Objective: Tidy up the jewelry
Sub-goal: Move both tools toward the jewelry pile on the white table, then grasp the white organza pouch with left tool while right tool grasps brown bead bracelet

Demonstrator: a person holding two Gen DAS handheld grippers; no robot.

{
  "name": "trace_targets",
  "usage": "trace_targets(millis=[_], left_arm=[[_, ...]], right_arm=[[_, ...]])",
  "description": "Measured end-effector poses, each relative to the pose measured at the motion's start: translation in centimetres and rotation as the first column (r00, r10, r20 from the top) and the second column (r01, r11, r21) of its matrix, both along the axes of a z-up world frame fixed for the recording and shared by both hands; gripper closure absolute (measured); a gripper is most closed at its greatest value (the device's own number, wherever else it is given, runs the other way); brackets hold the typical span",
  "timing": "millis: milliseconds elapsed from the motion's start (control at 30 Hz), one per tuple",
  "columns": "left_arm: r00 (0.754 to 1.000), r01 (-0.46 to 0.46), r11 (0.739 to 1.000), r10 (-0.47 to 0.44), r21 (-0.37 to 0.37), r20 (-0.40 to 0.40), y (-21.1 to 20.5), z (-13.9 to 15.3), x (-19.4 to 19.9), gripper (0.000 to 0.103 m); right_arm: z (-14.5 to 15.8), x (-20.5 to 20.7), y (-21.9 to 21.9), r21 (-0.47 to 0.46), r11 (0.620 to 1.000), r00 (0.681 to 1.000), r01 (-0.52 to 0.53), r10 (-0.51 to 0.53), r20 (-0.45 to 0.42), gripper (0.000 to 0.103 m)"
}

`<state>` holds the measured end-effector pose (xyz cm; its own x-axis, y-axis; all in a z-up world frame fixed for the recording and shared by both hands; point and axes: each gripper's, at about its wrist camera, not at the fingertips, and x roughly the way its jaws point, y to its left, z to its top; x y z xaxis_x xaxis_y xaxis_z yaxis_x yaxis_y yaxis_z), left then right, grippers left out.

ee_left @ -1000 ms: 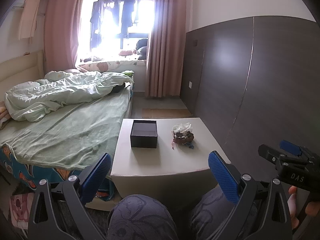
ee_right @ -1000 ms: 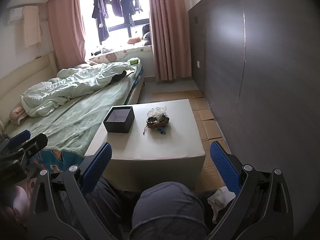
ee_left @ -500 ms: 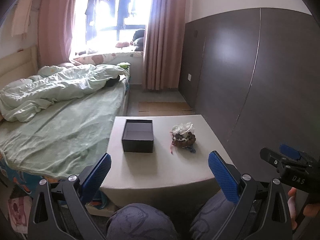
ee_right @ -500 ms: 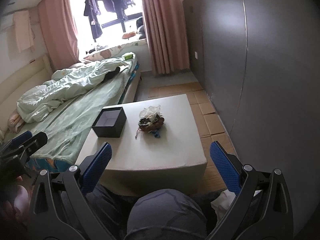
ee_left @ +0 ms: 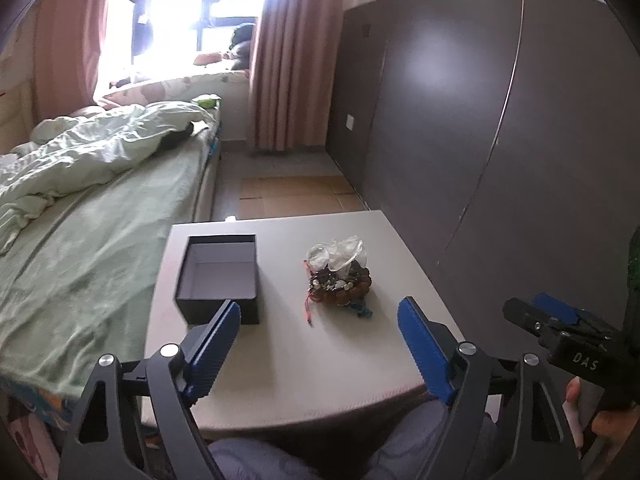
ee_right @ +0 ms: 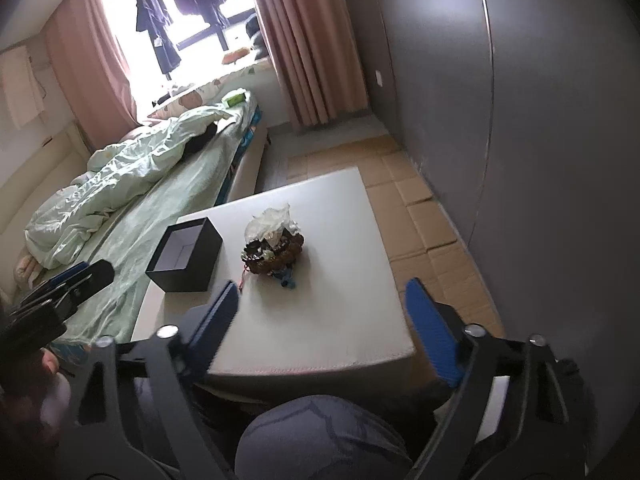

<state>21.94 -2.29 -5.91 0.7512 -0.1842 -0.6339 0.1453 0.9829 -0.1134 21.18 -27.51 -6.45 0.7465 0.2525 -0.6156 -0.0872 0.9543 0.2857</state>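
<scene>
An open, empty black box (ee_left: 218, 274) (ee_right: 185, 255) stands on the left part of a low white table (ee_left: 304, 364) (ee_right: 320, 320). To its right lies a heap of jewelry (ee_left: 340, 278) (ee_right: 274, 250): brown bead strands, a red cord, a blue piece and clear plastic bags on top. My left gripper (ee_left: 320, 350) is open and empty above the table's near edge. My right gripper (ee_right: 320, 330) is open and empty, also above the near edge. Each gripper shows at the side of the other's view.
A bed with a green sheet and a crumpled duvet (ee_left: 80, 184) runs along the table's left side. A dark panelled wall (ee_left: 500, 140) stands on the right. Cardboard sheets (ee_right: 424, 216) cover the floor beyond the table. My knees (ee_right: 320, 440) are below the grippers.
Both grippers have moved forward and lower toward the table, so the box and the jewelry heap look nearer. Both stay open and empty.
</scene>
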Motion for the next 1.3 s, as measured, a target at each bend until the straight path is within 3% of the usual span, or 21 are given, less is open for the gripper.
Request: trace_targets(millis=[267, 500, 633, 833, 1100, 1167, 1200, 1300], left_arm=[[0.996, 0.075, 0.997, -0.074, 0.002, -0.057, -1.5, -2.6, 6.0, 0.03], [0.986, 0.117, 0.993, -0.117, -0.005, -0.12, -2.6, -5.0, 11.0, 0.031], [0.978, 0.143, 0.99, -0.143, -0.006, -0.151, -3.7, -6.3, 13.6, 0.031], [0.964, 0.171, 0.985, -0.167, 0.001, -0.206, -4.8, -8.8, 17.8, 0.031], [0.953, 0.191, 0.981, -0.18, 0.019, -0.242, -5.7, -11.7, 21.8, 0.031], [0.954, 0.19, 0.981, -0.179, 0.025, -0.242, -5.9, -12.4, 22.5, 0.036], [0.952, 0.19, 0.981, -0.178, 0.026, -0.247, -6.0, -12.8, 22.9, 0.045], [0.947, 0.171, 0.985, -0.161, 0.012, -0.278, -5.9, -14.1, 23.7, 0.086]], right_arm=[[-2.7, 4.2, -0.8, 0.068, 0.998, 0.995, -0.006, 0.013, -0.102, 0.039], [-4.7, 7.7, -1.2, 0.142, 0.99, 0.985, 0.024, 0.001, -0.172, 0.045], [-6.1, 10.0, -1.6, 0.213, 0.975, 0.975, 0.056, -0.008, -0.221, 0.047], [-8.2, 13.0, -2.2, 0.309, 0.944, 0.959, 0.114, -0.024, -0.282, 0.062], [-10.6, 14.8, -2.1, 0.365, 0.919, 0.946, 0.149, -0.025, -0.324, 0.063], [-11.5, 14.9, -2.0, 0.361, 0.919, 0.942, 0.16, -0.033, -0.333, 0.063], [-11.9, 15.0, -1.8, 0.359, 0.919, 0.94, 0.16, -0.03, -0.34, 0.063], [-12.2, 15.8, -1.3, 0.374, 0.915, 0.941, 0.15, -0.016, -0.338, 0.063]])
